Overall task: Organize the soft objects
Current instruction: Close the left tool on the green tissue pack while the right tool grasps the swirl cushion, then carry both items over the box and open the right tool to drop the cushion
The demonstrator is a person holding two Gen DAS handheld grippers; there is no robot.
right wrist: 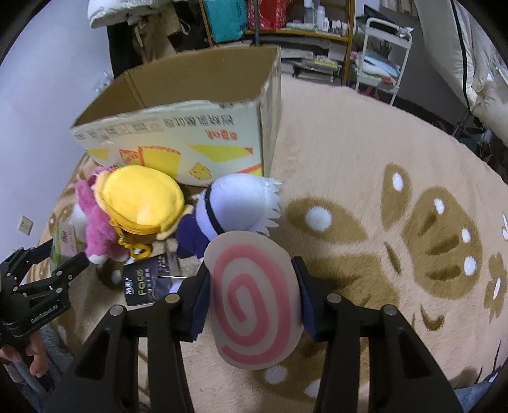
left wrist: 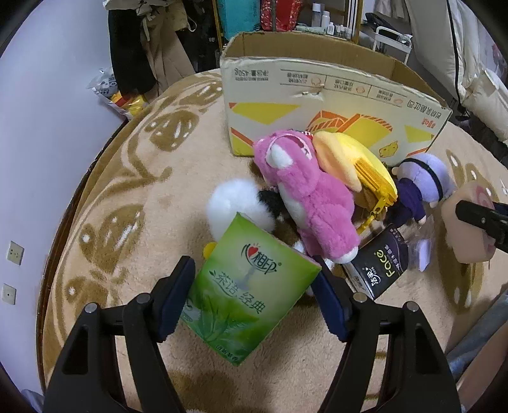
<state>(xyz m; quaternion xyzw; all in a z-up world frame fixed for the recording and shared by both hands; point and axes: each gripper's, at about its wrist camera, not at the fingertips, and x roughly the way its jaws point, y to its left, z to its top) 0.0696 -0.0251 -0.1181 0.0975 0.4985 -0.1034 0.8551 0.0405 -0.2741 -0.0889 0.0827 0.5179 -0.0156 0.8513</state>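
Observation:
My left gripper [left wrist: 254, 286] is shut on a green tissue pack [left wrist: 250, 295], held over the rug. My right gripper [right wrist: 252, 276] is shut on a beige swirl-roll cushion [right wrist: 254, 305], which also shows in the left wrist view [left wrist: 466, 222]. A pink plush bear [left wrist: 311, 203], a yellow zip pouch [left wrist: 358, 165], a purple-hatted doll [left wrist: 422, 187], a white fluffy ball [left wrist: 235, 203] and a black tissue pack [left wrist: 381, 267] lie in a heap in front of an open cardboard box [left wrist: 317, 95]. The box also shows in the right wrist view [right wrist: 197, 127].
A beige patterned rug [right wrist: 381, 190] covers the floor. Shelves [right wrist: 301, 19], a white cart [right wrist: 381, 57] and hanging clothes [left wrist: 143, 47] stand behind the box. White bedding [right wrist: 482, 63] is at the right. A wall with sockets [left wrist: 14, 254] is at the left.

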